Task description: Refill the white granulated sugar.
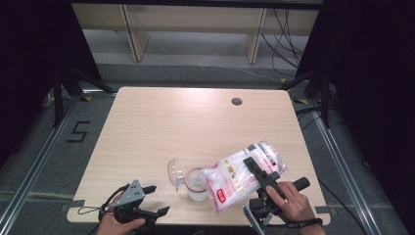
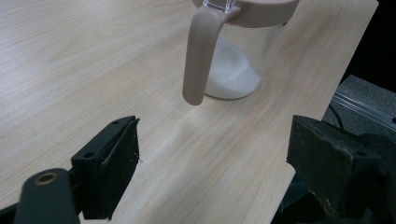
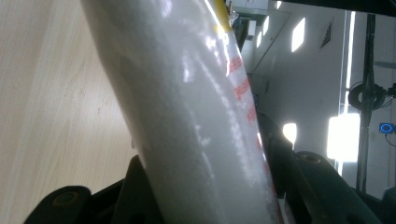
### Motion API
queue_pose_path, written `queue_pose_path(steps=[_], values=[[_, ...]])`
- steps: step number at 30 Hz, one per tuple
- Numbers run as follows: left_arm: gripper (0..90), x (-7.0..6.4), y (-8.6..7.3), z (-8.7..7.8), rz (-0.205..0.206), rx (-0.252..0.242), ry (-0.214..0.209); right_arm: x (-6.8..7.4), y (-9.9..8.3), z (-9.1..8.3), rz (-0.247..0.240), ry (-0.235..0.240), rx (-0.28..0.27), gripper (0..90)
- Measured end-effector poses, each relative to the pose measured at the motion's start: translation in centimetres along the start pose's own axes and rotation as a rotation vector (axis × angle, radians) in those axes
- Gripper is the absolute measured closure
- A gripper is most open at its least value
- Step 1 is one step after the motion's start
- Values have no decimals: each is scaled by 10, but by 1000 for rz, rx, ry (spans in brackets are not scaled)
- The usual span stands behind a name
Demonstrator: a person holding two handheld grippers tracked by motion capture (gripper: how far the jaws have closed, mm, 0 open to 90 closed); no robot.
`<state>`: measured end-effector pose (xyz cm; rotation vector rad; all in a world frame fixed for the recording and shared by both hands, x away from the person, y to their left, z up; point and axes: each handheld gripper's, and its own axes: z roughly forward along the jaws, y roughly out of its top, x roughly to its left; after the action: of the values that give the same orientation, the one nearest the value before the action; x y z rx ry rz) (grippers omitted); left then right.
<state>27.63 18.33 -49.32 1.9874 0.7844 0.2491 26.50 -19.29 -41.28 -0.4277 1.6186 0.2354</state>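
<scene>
**benchrat:** Starting nearest the person: the left gripper (image 1: 147, 201) is sitting low at the near edge of the pale wooden table (image 1: 161, 127), jaws spread wide and holding nothing. It's pointing at the clear plastic jug with the beige lid rim and beige handle (image 2: 233, 51), but it isn't touching it.

**pourover:** So nobody's steadying the jug?

**benchrat:** Doesn't look like it. The right gripper (image 1: 258, 171) is pinching a clear plastic bag of white granules with red print (image 1: 242, 176), tilting it so the low end is hanging right at the jug's mouth. A small heap of white stuff is already lying in the jug's bottom (image 2: 231, 79). The jug's clear flip lid (image 1: 174, 171) is standing open on the far-left side.

**pourover:** What's worrying you then?

**benchrat:** The bag is looking soft and heavy. If it's leaning on the rim, it could be nudging or tipping a nearly empty jug, and that jug is standing near the table's front edge. Also, a floppy opening can wander, so granules could be spilling past the rim onto the wood. I can't tell how wide the bag is cut.
</scene>
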Motion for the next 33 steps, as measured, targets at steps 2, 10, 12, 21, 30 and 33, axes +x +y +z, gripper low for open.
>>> queue_pose_path(steps=[2,10,12,21,30,33], values=[[166,0,0,0,-4,-2,-1,-2,0,1,-24,-11,-15,624],[165,0,0,0,4,4,-1,-2,0,0,-13,-13,-14,624],[166,0,0,0,7,1,0,0,-1,-1,27,-1,2,624],[166,2,1,-1,32,6,-4,-2,-1,0,-3,-6,-3,625],[165,1,1,0,24,-1,-5,1,-1,0,17,2,1,625],[165,2,1,-1,32,6,-5,0,-2,-1,3,4,8,626]])
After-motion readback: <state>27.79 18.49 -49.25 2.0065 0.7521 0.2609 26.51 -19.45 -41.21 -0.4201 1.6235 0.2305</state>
